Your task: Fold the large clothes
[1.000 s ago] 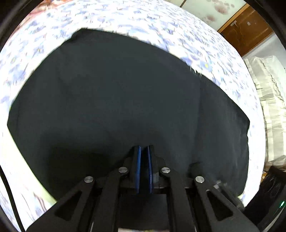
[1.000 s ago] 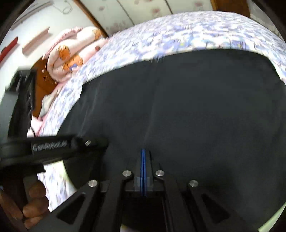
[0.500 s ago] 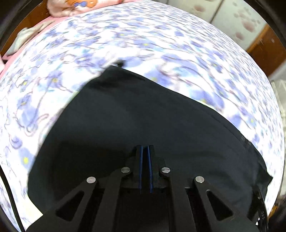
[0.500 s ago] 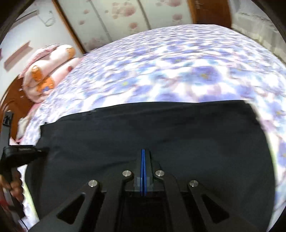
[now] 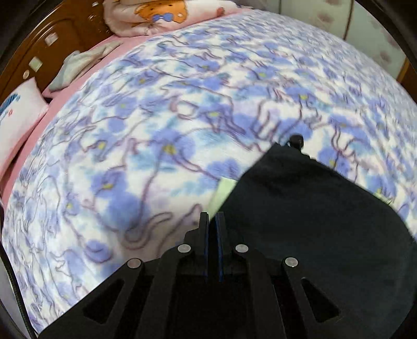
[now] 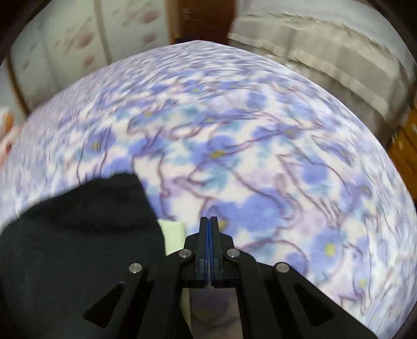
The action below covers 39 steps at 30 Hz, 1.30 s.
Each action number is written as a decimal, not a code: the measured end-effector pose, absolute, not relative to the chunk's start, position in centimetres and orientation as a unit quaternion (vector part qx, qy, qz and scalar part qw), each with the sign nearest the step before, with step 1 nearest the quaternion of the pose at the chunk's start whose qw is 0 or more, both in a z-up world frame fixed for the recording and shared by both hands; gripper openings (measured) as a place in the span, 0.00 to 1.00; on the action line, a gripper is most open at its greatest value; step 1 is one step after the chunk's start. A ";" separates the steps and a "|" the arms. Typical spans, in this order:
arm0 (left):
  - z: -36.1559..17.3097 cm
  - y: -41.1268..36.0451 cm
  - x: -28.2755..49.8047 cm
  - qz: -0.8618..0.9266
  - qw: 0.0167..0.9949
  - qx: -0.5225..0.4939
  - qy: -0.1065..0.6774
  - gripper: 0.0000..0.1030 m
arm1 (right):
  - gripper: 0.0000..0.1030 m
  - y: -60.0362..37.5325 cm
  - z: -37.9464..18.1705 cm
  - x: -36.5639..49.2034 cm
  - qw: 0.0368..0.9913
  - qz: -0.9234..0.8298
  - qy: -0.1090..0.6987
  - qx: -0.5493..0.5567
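Note:
A black garment (image 5: pixel 307 221) lies on a blue-flowered bedspread (image 5: pixel 156 135). In the left wrist view it fills the lower right, with a pale green patch (image 5: pixel 224 193) at its left edge. My left gripper (image 5: pixel 213 221) is at that edge, its jaws nearly closed with a thin gap, and nothing shows between them. In the right wrist view the garment (image 6: pixel 78 234) fills the lower left, with the green patch (image 6: pixel 172 234) beside it. My right gripper (image 6: pixel 209 221) is shut and empty over the bedspread (image 6: pixel 260 156), just right of the garment.
A rolled pink cartoon quilt (image 5: pixel 161 15), a white pillow (image 5: pixel 15 122) and a wooden headboard (image 5: pixel 52 39) are at the far left of the bed. A beige striped cover (image 6: pixel 325 57) and wooden door (image 6: pixel 206 23) lie beyond the bed.
Both grippers have swung outward off the black garment. It filled both views before; now it lies to the inner side of each, with mostly bedspread ahead.

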<state>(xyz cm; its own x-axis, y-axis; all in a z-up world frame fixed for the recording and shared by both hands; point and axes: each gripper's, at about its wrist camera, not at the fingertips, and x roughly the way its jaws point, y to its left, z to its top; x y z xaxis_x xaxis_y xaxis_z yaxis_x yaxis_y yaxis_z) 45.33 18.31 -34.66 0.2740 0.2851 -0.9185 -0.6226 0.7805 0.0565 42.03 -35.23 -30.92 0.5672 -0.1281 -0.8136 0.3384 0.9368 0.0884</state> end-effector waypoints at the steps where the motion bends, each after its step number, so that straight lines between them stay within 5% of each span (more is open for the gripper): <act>1: -34.2 19.2 45.2 0.290 0.784 -0.168 0.523 0.04 | 0.00 -35.0 -30.1 41.7 0.882 -0.133 0.437 0.116; 11: -28.7 18.0 37.0 0.278 0.798 -0.206 0.493 0.04 | 0.00 -29.1 -25.3 39.3 0.877 -0.050 0.446 0.171; 21: -30.6 14.9 26.9 0.223 0.767 -0.309 0.516 0.05 | 0.00 -18.4 -24.4 39.3 0.836 0.101 0.508 0.179; 39: -36.4 13.7 20.4 0.120 0.729 -0.420 0.527 0.14 | 0.00 -9.9 -35.1 42.4 0.702 0.112 0.672 0.208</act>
